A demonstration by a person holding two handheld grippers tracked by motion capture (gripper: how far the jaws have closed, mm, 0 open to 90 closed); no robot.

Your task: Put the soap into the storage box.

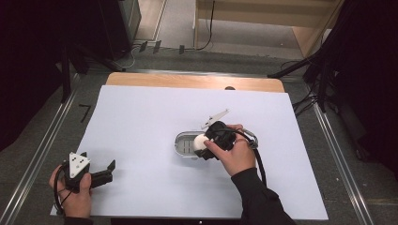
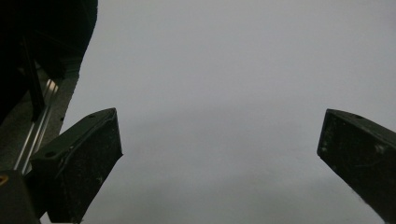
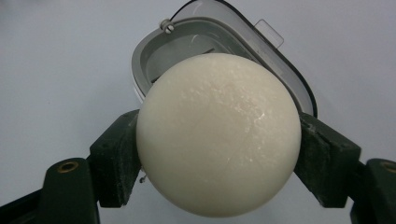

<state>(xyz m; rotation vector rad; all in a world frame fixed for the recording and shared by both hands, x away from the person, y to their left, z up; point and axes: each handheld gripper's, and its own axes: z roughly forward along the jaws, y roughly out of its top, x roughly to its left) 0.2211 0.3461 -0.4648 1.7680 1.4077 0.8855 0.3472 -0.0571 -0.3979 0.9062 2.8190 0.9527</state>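
Observation:
A round white soap bar (image 3: 218, 133) sits clamped between the black jaws of my right gripper (image 3: 218, 154), which is shut on it. From above, the white soap bar (image 1: 201, 141) hangs over the right end of an open grey oval soap dish (image 1: 184, 143) in the middle of the white sheet. The dish's rim and ribbed floor (image 3: 187, 51) lie just behind the soap in the right gripper view. My left gripper (image 1: 105, 174) rests at the front left of the table, jaws wide apart with nothing between them; its fingers (image 2: 88, 154) frame bare white sheet.
A white sheet (image 1: 141, 117) covers most of the wooden table (image 1: 187, 80). Metal rails (image 1: 42, 150) run along both sides, with dark stands and cables beyond the far corners. A small dark knob (image 1: 229, 87) sits at the table's back edge.

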